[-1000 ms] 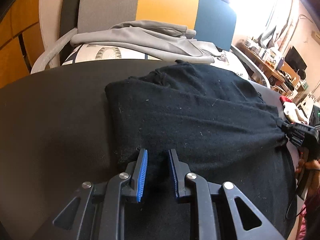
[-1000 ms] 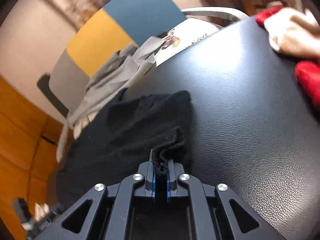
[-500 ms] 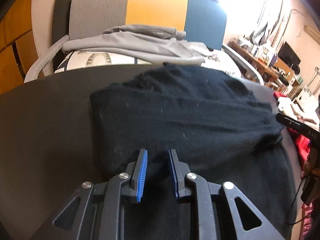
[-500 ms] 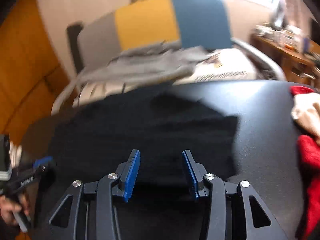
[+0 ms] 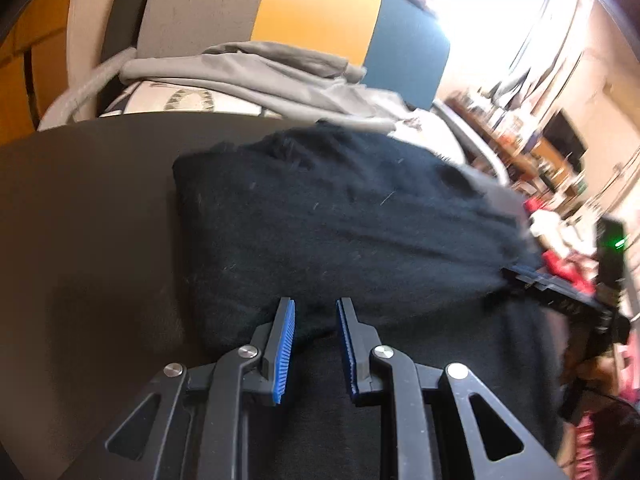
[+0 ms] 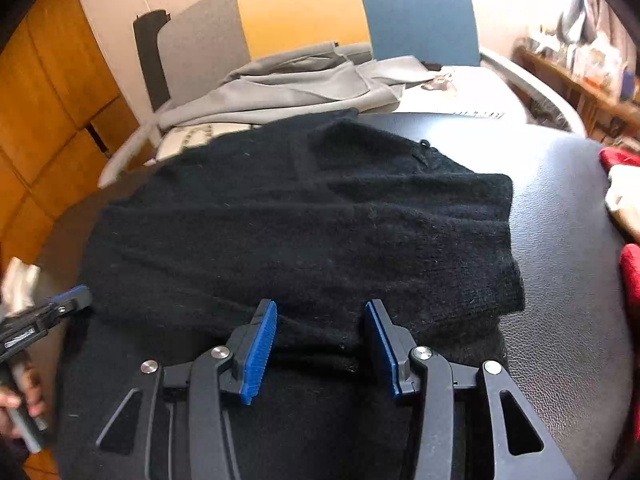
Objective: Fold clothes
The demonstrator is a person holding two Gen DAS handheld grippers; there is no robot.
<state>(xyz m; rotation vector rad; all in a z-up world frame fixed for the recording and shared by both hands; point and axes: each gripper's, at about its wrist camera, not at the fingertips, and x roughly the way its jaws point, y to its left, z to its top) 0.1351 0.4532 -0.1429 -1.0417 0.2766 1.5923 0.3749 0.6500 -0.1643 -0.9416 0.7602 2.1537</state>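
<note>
A black knit sweater (image 6: 312, 220) lies folded on the black leather-look tabletop (image 6: 560, 240). Its upper layer ends in a near edge just under both grippers. My right gripper (image 6: 320, 312) is open above that edge, its blue pads well apart and not pressing the cloth. My left gripper (image 5: 316, 312) has its jaws narrow, shut on the sweater (image 5: 340, 220), with knit filling the gap. In the right wrist view the left gripper (image 6: 60, 308) sits at the upper layer's left corner. In the left wrist view the right gripper (image 5: 532, 280) shows blurred at the sweater's right end.
Behind the table stands a chair with a grey, yellow and blue back (image 6: 304, 12), a grey garment (image 6: 288, 84) draped over its seat. Red and white cloth (image 6: 624, 184) lies at the table's right edge. A hand (image 6: 16, 408) holds the left tool. Cluttered shelves fill the far right.
My right gripper let go of the sweater's bunched edge, opened, rolled level and shifted across the sweater, which now lies flat. The left gripper kept its place and grip, only tilting a little.
</note>
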